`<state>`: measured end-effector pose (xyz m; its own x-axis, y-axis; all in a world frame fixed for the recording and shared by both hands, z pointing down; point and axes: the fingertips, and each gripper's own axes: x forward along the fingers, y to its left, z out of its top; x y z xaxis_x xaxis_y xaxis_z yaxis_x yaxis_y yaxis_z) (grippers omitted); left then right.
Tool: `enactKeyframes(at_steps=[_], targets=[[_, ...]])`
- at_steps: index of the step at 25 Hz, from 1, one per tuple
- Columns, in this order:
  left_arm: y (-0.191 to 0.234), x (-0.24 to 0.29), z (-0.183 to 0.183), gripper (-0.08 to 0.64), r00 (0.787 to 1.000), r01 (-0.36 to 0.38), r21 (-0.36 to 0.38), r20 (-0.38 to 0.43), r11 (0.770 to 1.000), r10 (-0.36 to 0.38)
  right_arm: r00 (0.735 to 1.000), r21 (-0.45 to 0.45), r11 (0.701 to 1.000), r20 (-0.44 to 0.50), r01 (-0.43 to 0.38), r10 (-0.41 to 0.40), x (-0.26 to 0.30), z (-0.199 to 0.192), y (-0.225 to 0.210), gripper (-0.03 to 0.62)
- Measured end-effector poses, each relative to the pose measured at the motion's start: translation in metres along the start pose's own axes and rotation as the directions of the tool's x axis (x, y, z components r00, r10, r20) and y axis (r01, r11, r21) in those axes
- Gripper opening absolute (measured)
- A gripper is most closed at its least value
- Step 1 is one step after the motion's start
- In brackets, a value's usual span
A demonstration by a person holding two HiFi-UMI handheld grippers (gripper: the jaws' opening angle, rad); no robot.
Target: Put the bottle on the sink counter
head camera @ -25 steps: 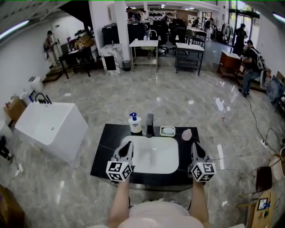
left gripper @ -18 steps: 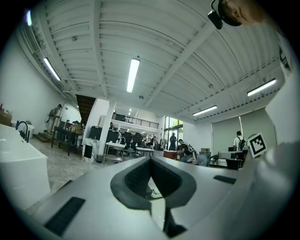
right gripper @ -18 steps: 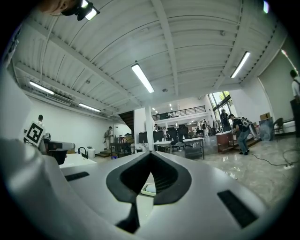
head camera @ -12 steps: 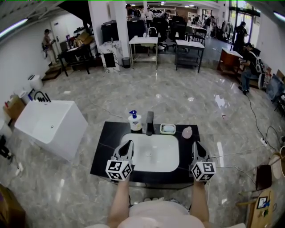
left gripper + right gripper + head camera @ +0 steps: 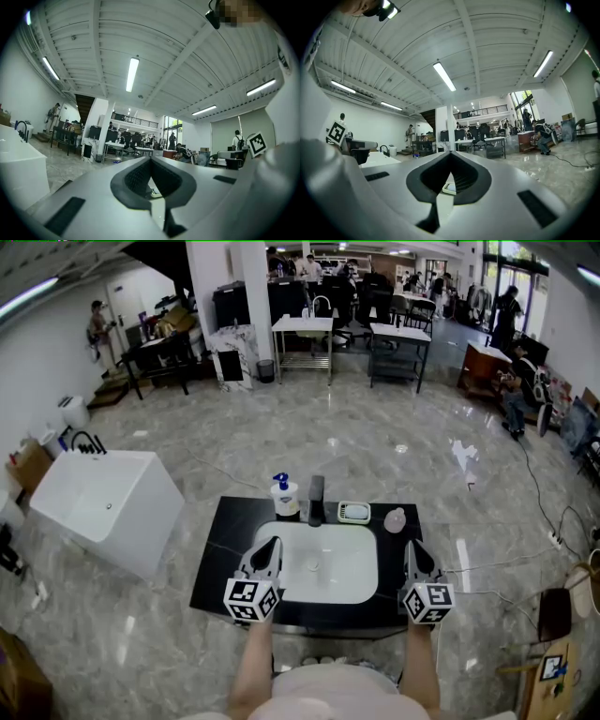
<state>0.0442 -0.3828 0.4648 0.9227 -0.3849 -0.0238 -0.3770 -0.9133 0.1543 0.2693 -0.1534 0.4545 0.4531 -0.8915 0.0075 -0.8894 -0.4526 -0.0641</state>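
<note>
Left gripper (image 5: 270,546): mine, jaws together, empty, at the front-left of the basin (image 5: 349,570).
Right gripper (image 5: 411,547): closed on nothing, front-right.
Bottle (image 5: 284,496): upright on the sink counter (image 5: 217,549), left of the faucet (image 5: 316,501), straight beyond my left gripper, the nearer one.

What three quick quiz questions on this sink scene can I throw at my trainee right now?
1. True or false: the pump bottle stands on the sink counter, left of the faucet in the head view.
2. What do the left claw and right claw hold? A) a sponge B) nothing, both are shut C) a cup
3. Fill in: right of the faucet lies the ___ dish.
Key: 1 true; 2 B; 3 soap, the soap dish.
</note>
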Motion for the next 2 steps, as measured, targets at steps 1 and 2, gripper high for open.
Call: enactKeyframes(at_steps=[1,2], targets=[[0.0007,0.0,-0.0009,0.026,1.0,0.001,-0.002,-0.001,1.0,-0.001,1.0,0.001,1.0,-0.001,0.0,0.0,0.0005,-0.0009,0.0003,0.014],[0.0015,0.0001,-0.0018,0.026,1.0,0.001,-0.003,-0.002,1.0,-0.001,1.0,0.001,1.0,-0.002,0.001,-0.001,0.0009,-0.0019,0.0006,0.014]])
